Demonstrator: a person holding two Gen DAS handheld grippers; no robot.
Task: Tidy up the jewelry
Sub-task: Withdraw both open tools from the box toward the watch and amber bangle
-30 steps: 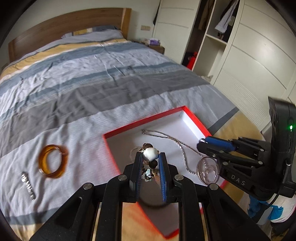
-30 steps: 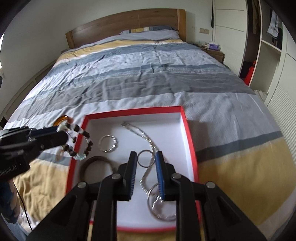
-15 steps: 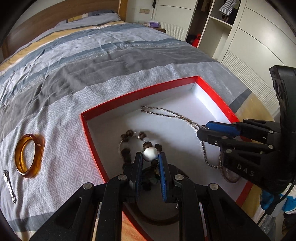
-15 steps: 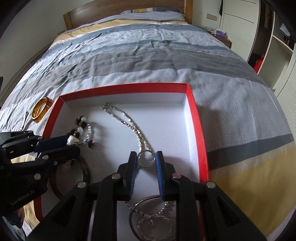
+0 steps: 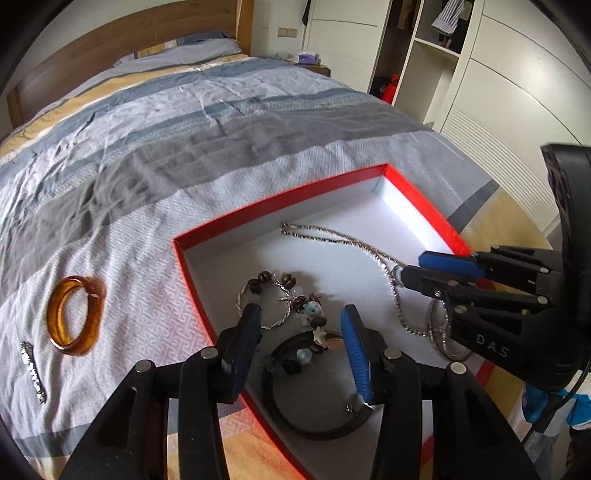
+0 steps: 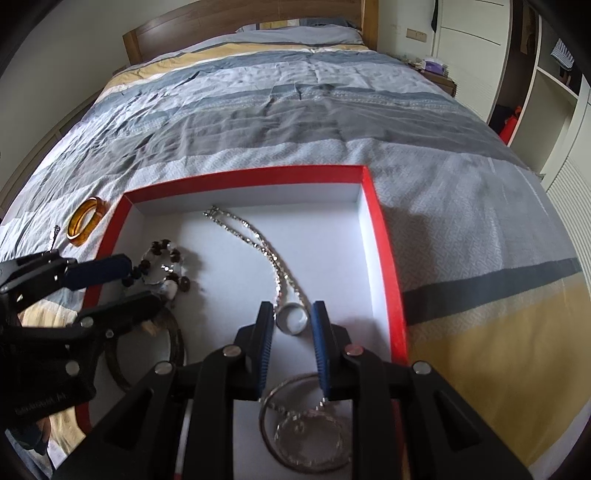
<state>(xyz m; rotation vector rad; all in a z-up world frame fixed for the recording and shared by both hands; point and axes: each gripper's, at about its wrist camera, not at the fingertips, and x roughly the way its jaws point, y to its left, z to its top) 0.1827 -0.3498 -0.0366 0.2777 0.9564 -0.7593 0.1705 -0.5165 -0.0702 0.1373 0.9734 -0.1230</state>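
A red box (image 5: 280, 201) with a white inside lies on the bed (image 5: 155, 147). My left gripper (image 5: 300, 317) is open above a beaded bracelet (image 5: 291, 299) that lies in the box over a dark bangle (image 5: 314, 424). My right gripper (image 6: 292, 314) is open, its fingers either side of a silver ring (image 6: 292, 318) resting in the box, beside a silver chain (image 6: 255, 240). Silver hoops (image 6: 306, 424) lie under the right gripper. An amber bangle (image 5: 74, 314) and a small silver piece (image 5: 33, 369) lie on the bedspread left of the box. The bracelet (image 6: 162, 269) also shows in the right wrist view.
The striped bedspread stretches to a wooden headboard (image 6: 240, 22). White wardrobes and open shelves (image 5: 461, 74) stand on the right. The box's far right corner (image 6: 364, 173) holds nothing.
My left gripper opened and let the beaded bracelet drop into the box. My right gripper opened slightly around the silver ring.
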